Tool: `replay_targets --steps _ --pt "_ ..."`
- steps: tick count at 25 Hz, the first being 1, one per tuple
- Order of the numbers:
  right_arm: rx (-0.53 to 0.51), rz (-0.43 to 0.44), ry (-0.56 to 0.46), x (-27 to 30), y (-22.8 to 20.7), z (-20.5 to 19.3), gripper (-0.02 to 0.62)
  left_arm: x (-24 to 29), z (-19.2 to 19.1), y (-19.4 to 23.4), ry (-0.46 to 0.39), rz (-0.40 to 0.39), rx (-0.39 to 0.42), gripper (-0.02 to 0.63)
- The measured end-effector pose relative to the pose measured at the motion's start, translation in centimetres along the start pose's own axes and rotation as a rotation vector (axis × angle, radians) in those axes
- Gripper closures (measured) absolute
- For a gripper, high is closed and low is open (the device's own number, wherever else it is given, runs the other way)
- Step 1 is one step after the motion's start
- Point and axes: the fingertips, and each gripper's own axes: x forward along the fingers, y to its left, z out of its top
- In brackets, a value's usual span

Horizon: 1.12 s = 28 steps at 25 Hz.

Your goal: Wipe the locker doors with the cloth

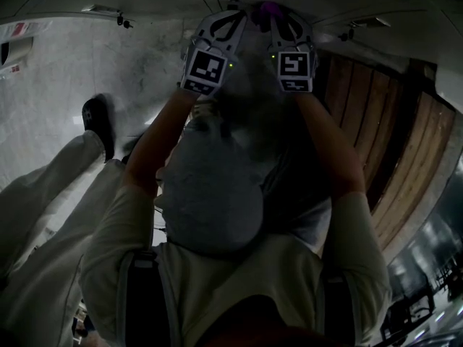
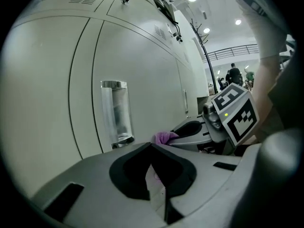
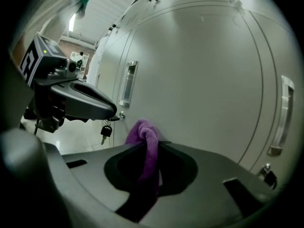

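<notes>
A purple cloth (image 3: 145, 139) is pinched in my right gripper (image 3: 150, 145), which is shut on it with a bunched end poking out at the pale locker door (image 3: 204, 65). The head view shows the cloth (image 1: 269, 9) at the top, past both raised grippers. My left gripper (image 2: 152, 146) is shut with nothing in it and stands just left of the right gripper (image 2: 192, 127), close to the door (image 2: 47, 80). From the left gripper view, the cloth (image 2: 164, 137) shows at the right gripper's tip. The left gripper (image 3: 102, 106) hangs beside a lock.
Vertical metal handles (image 2: 116, 113) (image 3: 129, 82) (image 3: 283, 115) are on the doors, and a key bunch (image 3: 105, 132) hangs from a lock. Wooden panelling (image 1: 405, 165) lies at the right in the head view. A shoe (image 1: 97, 118) is on the pale floor. People (image 2: 233, 73) stand far off.
</notes>
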Motion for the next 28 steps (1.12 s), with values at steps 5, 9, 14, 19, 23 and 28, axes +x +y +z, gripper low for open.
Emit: replay_targets --steps 5,9,14,19,23,28 --pt "0.003 -0.042 0.03 -1.3 -2.5 -1.5 0.54 1.8 0.6 -2.1 -0.01 -0.053 0.007 0.603" --pt "-0.002 -0.074 0.051 -2.3 -4.4 -2.6 0.54 3.4 0.9 -3.7 -0.015 -0.086 -0.002 0.603" --pt "0.004 -0.118 0.08 -3.3 -6.6 -4.0 0.54 5.3 0.7 -5.5 -0.023 -0.121 -0.008 0.603" --pt "0.0 -0.138 0.096 -3.5 -7.2 -4.5 0.54 6.0 1.1 -6.2 -0.022 -0.141 0.007 0.603" --pt "0.002 -0.146 0.105 -3.6 -7.4 -4.6 0.54 6.0 1.0 -6.0 -0.019 -0.139 0.006 0.603" --pt "0.046 -0.121 0.092 -4.0 -7.0 -4.2 0.541 5.4 1.3 -5.6 -0.02 -0.126 0.008 0.603"
